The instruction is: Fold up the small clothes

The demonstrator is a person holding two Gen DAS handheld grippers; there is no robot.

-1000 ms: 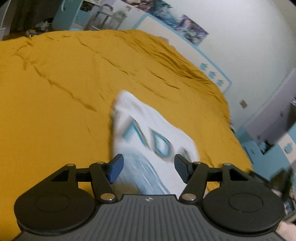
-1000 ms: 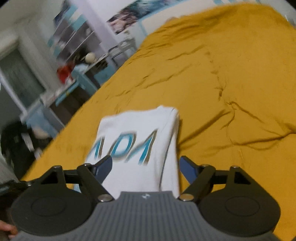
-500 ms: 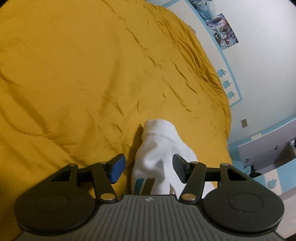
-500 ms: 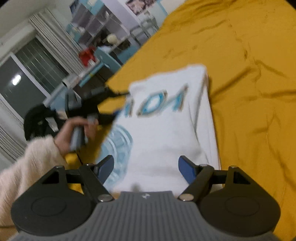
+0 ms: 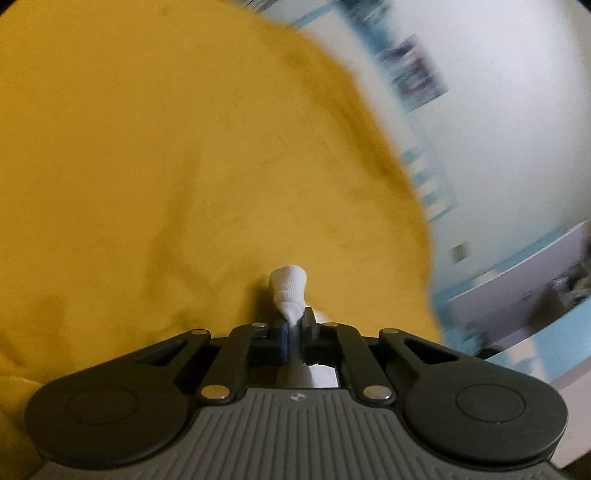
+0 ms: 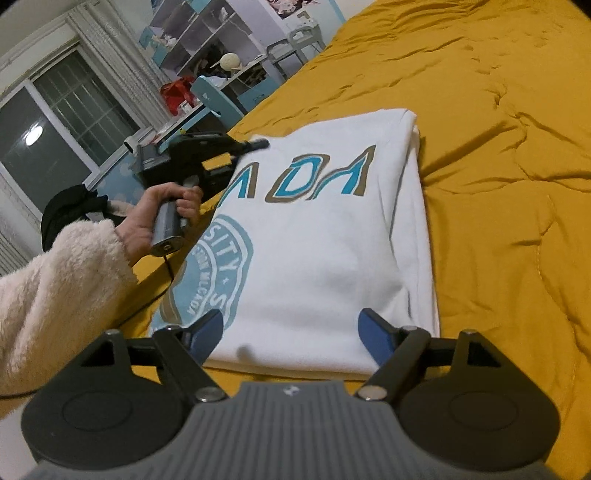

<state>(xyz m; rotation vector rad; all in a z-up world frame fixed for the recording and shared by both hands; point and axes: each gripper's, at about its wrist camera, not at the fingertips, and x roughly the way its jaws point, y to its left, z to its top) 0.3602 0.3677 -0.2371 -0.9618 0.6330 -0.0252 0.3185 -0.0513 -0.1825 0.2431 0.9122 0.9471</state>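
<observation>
A pinch of the white shirt (image 5: 288, 291) is clamped by the left gripper (image 5: 294, 328) (jaws just closed); the right gripper (image 6: 291, 330) is held spread over its near edge.

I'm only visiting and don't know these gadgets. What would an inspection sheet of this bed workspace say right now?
Surface: yellow bedspread, wrinkled.
Job's things: white printed shirt, folded, lying flat.
Clutter: nothing seen on the bed.
Grippers: left hand-held gripper has just closed, pinching a white fabric edge; right hand-held gripper open at the shirt's near edge.
Cables: black cord hanging from the left handle.
Surroundings: window, shelves, wall posters.
</observation>
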